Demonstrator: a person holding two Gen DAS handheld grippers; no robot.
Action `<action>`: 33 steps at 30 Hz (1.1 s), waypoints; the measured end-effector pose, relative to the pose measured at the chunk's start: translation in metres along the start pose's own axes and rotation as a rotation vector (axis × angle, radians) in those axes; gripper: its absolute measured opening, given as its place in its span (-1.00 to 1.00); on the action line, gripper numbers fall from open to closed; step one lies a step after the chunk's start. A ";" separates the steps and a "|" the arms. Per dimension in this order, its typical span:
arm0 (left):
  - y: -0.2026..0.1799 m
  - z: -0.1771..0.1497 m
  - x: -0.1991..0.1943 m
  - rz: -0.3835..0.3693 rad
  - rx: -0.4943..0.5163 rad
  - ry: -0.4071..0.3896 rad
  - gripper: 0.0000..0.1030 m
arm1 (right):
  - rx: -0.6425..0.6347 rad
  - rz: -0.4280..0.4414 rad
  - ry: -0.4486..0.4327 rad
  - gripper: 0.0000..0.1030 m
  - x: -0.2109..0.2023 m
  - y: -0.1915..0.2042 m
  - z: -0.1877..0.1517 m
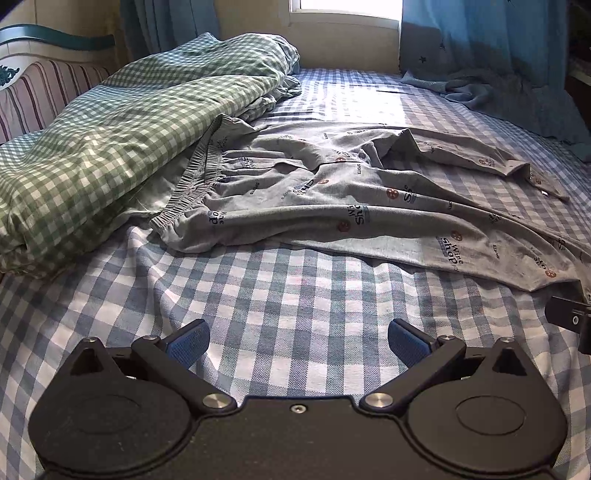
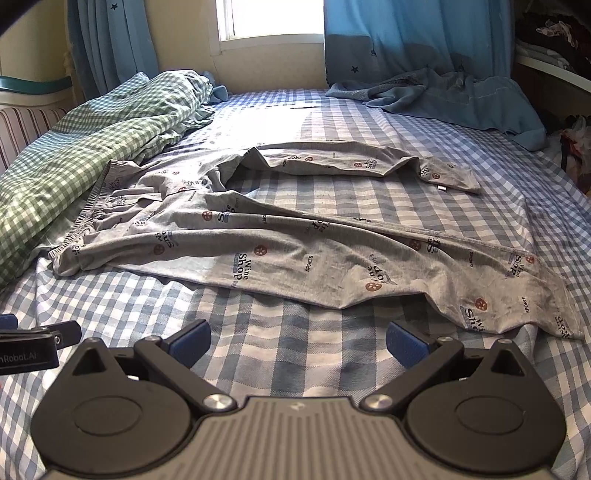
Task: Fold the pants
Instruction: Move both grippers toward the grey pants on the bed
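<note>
Grey printed pants (image 1: 332, 199) lie spread on the blue checked bed, with the elastic waistband (image 1: 192, 177) at the left and both legs running right, splayed apart. They also show in the right wrist view (image 2: 295, 243). My left gripper (image 1: 297, 343) is open and empty, over bare sheet in front of the pants' waist end. My right gripper (image 2: 297, 341) is open and empty, just in front of the near leg's hem edge. Each gripper shows at the edge of the other's view: the right one (image 1: 569, 317) and the left one (image 2: 40, 339).
A green checked quilt (image 1: 110, 140) is heaped at the left, touching the waistband. A blue blanket (image 2: 461, 96) and blue curtains (image 2: 406, 33) lie at the far right by the window. A striped headboard (image 1: 33, 92) stands at far left. The checked sheet (image 1: 280, 295) covers the bed.
</note>
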State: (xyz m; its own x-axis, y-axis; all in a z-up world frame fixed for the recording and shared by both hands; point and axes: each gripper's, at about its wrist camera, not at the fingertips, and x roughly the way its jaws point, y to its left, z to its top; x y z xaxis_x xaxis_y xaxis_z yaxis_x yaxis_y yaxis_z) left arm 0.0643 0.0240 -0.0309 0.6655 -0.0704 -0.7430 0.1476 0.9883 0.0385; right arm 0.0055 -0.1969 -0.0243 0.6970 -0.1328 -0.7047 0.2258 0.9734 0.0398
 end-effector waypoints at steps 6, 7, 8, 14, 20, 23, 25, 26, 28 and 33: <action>0.006 0.008 0.015 -0.024 0.012 0.021 0.99 | 0.012 -0.019 0.022 1.00 0.011 0.005 0.004; 0.007 0.009 0.017 -0.029 0.012 0.024 0.99 | 0.015 -0.023 0.026 1.00 0.013 0.006 0.004; 0.009 0.011 0.019 -0.034 0.013 0.027 0.99 | 0.018 -0.028 0.030 1.00 0.014 0.007 0.005; 0.014 0.015 0.032 -0.060 0.023 0.046 0.99 | 0.035 -0.049 0.049 1.00 0.021 0.013 0.005; 0.018 0.014 0.041 -0.080 0.028 0.070 0.99 | 0.049 -0.078 0.072 1.00 0.026 0.014 0.006; 0.020 0.014 0.045 -0.091 0.032 0.083 0.99 | 0.051 -0.089 0.081 1.00 0.028 0.015 0.006; 0.021 0.015 0.047 -0.097 0.036 0.090 0.99 | 0.051 -0.095 0.085 1.00 0.028 0.016 0.006; 0.022 0.015 0.048 -0.100 0.038 0.092 0.99 | 0.051 -0.097 0.087 1.00 0.029 0.016 0.006; 0.022 0.016 0.049 -0.105 0.044 0.093 0.99 | 0.053 -0.100 0.090 1.00 0.029 0.016 0.007; 0.024 0.021 0.053 -0.117 0.058 0.104 0.99 | 0.056 -0.108 0.098 1.00 0.031 0.017 0.009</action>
State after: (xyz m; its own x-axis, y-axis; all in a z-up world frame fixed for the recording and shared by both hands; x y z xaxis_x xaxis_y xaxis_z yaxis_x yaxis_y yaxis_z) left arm 0.1180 0.0412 -0.0552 0.5625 -0.1668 -0.8098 0.2636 0.9645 -0.0156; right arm 0.0366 -0.1859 -0.0392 0.5973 -0.2142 -0.7729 0.3350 0.9422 -0.0022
